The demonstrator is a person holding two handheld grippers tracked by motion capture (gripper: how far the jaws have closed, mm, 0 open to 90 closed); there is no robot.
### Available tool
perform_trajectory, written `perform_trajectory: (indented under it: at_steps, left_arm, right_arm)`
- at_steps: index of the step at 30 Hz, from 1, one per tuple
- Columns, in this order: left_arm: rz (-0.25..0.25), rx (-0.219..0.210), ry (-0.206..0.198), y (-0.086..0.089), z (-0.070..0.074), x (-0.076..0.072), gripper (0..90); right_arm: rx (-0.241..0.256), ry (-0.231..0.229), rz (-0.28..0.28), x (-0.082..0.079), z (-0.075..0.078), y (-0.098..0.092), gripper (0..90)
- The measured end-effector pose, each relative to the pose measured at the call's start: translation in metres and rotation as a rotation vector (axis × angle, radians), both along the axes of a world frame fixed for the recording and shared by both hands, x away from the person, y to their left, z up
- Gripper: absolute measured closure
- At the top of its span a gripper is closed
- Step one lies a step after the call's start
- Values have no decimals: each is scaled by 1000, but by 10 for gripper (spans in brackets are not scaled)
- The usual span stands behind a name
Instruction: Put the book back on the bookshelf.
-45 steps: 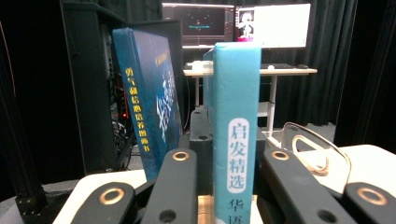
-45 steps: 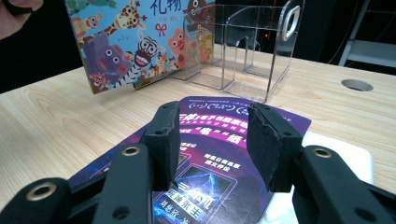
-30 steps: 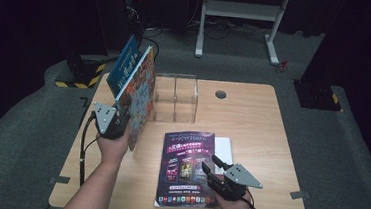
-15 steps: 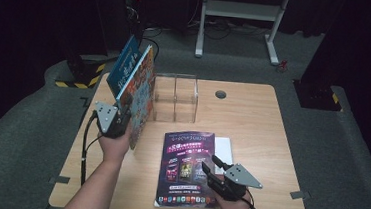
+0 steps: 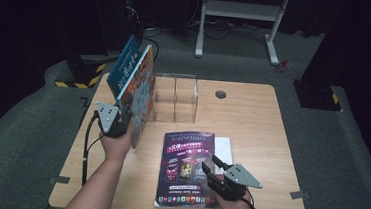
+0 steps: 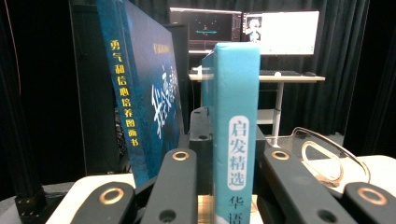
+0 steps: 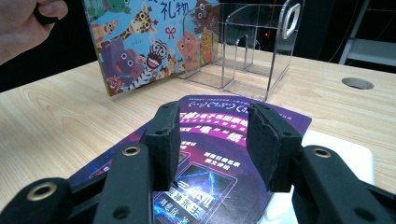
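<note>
A picture book (image 5: pixel 142 97) with cartoon animals on its cover stands upright on the table's left side. My left gripper (image 5: pixel 120 121) is shut on its near edge. In the left gripper view its teal spine (image 6: pixel 236 140) sits clamped between the jaws of that gripper (image 6: pixel 229 156). A dark blue book (image 5: pixel 125 68) leans just left of it, shown close in the left gripper view (image 6: pixel 140 93). A purple magazine (image 5: pixel 187 167) lies flat at the front. My right gripper (image 5: pixel 213 168) hovers low over it, open and holding nothing (image 7: pixel 212 135).
A clear acrylic divided holder (image 5: pixel 175 97) stands right of the picture book, seen also as a clear holder (image 7: pixel 243 46) ahead of the right gripper. A white book (image 5: pixel 225 148) lies under the magazine. A round cable hole (image 5: pixel 220 93) sits in the table's far side.
</note>
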State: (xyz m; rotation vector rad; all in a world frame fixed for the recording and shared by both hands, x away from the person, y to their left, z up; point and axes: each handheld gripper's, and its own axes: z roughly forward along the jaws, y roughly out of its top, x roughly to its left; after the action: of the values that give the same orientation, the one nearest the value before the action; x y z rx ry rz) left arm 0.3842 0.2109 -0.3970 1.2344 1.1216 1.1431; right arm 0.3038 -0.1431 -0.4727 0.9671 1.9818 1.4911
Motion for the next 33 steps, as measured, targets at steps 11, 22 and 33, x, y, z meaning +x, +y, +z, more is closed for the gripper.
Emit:
perform_trajectory:
  at_steps: [11, 22, 33]
  left_arm:
    - [-22, -9, -16, 9, -14, -8, 799]
    - [3, 58, -22, 20, -16, -12, 741]
    - [14, 65, -22, 24, -17, -12, 739]
  right_arm:
    - [-3, 0, 3, 0, -1, 1, 547]
    - [-8, 8, 8, 0, -3, 4, 547]
    - [-12, 9, 11, 1, -3, 5, 547]
